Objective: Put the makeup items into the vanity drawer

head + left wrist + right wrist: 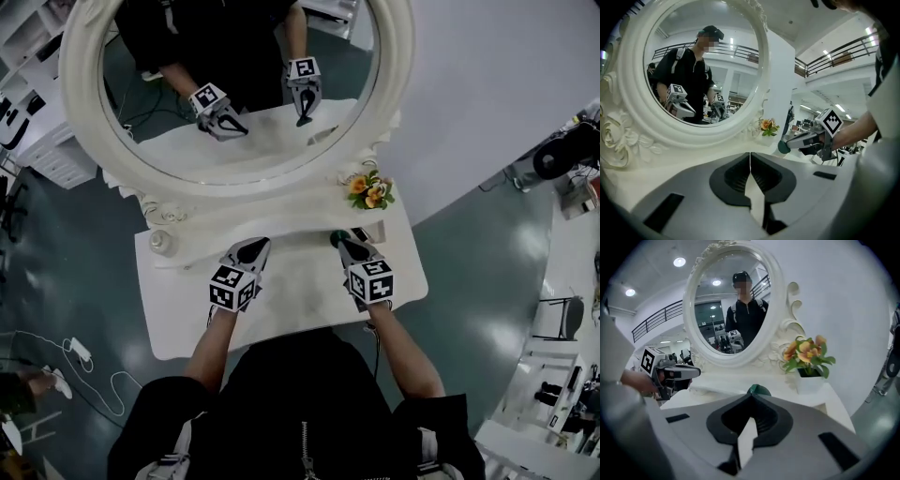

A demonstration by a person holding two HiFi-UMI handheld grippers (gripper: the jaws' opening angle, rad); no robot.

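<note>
Standing at the vanity (pixel 300 305), both grippers over the top.

Left gripper (pixel 750 157): jaws together, nothing between them. It hangs above bare tabletop, left of centre.

Right gripper (pixel 751 397): jaws pinched at the very tips on a small round green item (pixel 334 237). From the left gripper view the item sits right at the nose of the claw, clear of the tabletop. We take this to be one of the makeup pieces, though we cannot tell what kind. A small jar (pixel 161 242) stands well apart at the left back corner, near the mirror (pixel 234 176). The flowers (pixel 370 190) are just behind the right gripper.

Drawer: not in sight. The vanity's front edge is hidden under the person's body, so we cannot tell whether it is open.

Risks, as we judge them:
- The hold is only at the tips, on a rounded thing. A quick swing toward the front could let it squirt out and roll off the edge.
- If the drawer is closed, the empty left claw must open it. A slip off the pull would leave the right one waiting with a weak hold.
- Backing the right gripper up carelessly could clip the flowers.
</note>
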